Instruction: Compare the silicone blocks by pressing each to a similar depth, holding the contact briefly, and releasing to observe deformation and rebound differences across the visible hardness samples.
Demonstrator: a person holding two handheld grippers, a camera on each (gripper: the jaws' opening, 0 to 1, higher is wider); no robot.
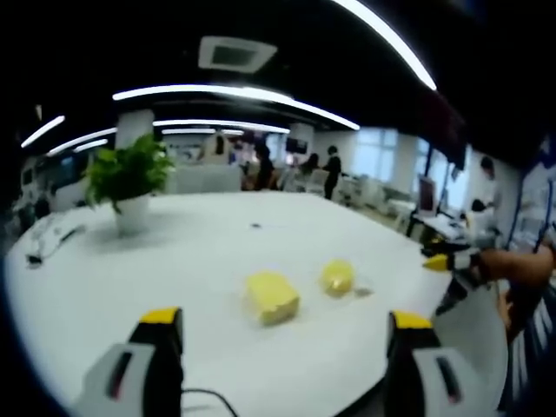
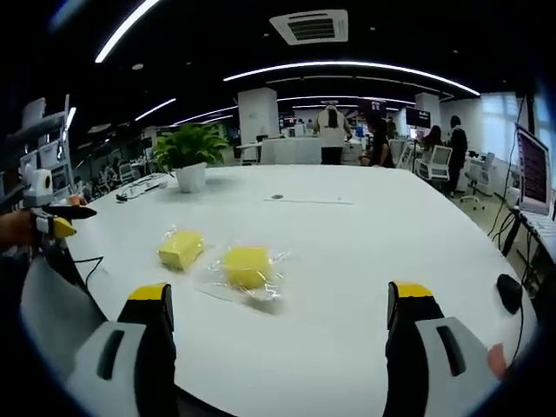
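Observation:
Two yellow silicone blocks lie on the white table [image 1: 200, 252]. In the left gripper view the bare block [image 1: 272, 296] is nearer, and the other block [image 1: 337, 276] rests on clear plastic wrap to its right. The left gripper [image 1: 285, 328] hovers short of them, open, with nothing between its jaws. In the right gripper view the bare block [image 2: 181, 248] lies left of the wrapped block [image 2: 248, 265]. The right gripper [image 2: 280, 300] is open and empty, just short of them. Each gripper shows at the other view's edge: the right gripper [image 1: 445, 261] and the left gripper [image 2: 54, 224].
A potted plant [image 1: 130, 184] [image 2: 189, 156] stands at the far side of the table [image 2: 365, 234]. A cable [image 2: 87, 261] trails near the left gripper. A dark mouse [image 2: 510, 292] and a monitor [image 2: 532, 169] sit at the right. People stand at desks in the background.

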